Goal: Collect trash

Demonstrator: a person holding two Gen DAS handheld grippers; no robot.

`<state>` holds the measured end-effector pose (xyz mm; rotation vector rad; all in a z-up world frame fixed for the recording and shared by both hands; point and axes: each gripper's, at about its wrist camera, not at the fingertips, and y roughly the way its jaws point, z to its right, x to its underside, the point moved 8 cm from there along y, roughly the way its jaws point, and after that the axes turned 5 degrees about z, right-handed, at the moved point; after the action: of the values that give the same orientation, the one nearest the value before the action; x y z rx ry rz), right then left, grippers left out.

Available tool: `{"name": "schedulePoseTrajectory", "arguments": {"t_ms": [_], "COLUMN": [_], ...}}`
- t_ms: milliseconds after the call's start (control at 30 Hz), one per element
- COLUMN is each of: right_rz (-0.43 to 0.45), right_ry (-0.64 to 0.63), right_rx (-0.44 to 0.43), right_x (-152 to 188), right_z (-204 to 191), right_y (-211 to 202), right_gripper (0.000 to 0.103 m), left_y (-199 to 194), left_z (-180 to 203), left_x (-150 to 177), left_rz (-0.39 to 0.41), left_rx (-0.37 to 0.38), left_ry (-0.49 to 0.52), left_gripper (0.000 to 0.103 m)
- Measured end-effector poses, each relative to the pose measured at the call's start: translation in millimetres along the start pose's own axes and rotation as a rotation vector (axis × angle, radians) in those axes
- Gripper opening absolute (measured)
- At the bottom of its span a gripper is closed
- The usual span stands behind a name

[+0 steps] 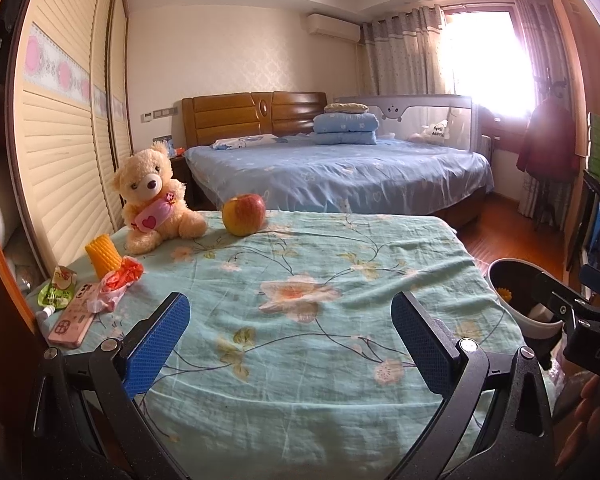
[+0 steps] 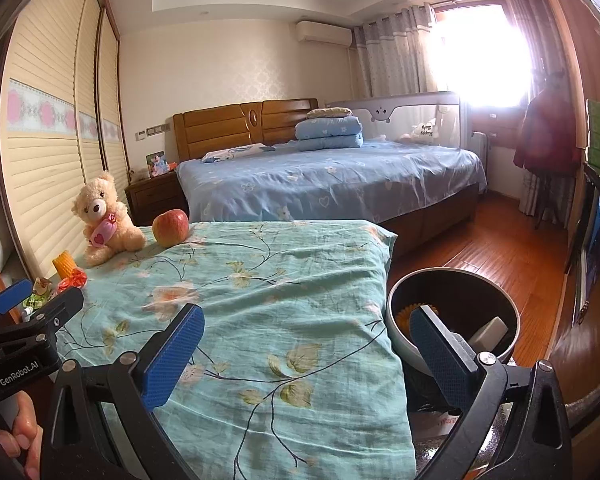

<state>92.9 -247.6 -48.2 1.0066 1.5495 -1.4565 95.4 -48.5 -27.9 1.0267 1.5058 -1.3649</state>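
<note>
Both grippers, left (image 1: 290, 344) and right (image 2: 306, 354), are hanging wide apart, empty, over the wrinkled floral cloth (image 1: 300, 264). Beside it, the round bin (image 2: 452, 320) is half hiding something ridged and yellow; the crumpled wrappers (image 1: 118, 284) are blurring together.

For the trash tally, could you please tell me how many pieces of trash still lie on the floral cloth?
3, all at the cloth's left edge: yellow foam sleeve, crumpled red-and-pink wrapper, green pouch. More may hide beyond the edge.

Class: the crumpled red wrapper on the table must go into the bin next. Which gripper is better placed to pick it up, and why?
Left. The left gripper is open and empty, and the red wrapper lies on its side of the table. The right gripper sits by the bin, farther from it.
</note>
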Motion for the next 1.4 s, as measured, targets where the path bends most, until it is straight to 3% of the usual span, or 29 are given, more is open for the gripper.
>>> {"name": "schedulePoseTrajectory", "arguments": {"t_ms": [1400], "right_rz": [-0.01], "right_ry": [0.005], "right_rx": [-0.008], "right_x": [1.0], "right_z": [-3.6], "right_y": [-0.6], "right_gripper": [0.103], "left_y": [4.3], "left_z": [3.1], "left_x": [1.9], "left_rz": [-0.012], "left_rx": [0.02], "left_ry": [0.003], "left_gripper": [0.103]}}
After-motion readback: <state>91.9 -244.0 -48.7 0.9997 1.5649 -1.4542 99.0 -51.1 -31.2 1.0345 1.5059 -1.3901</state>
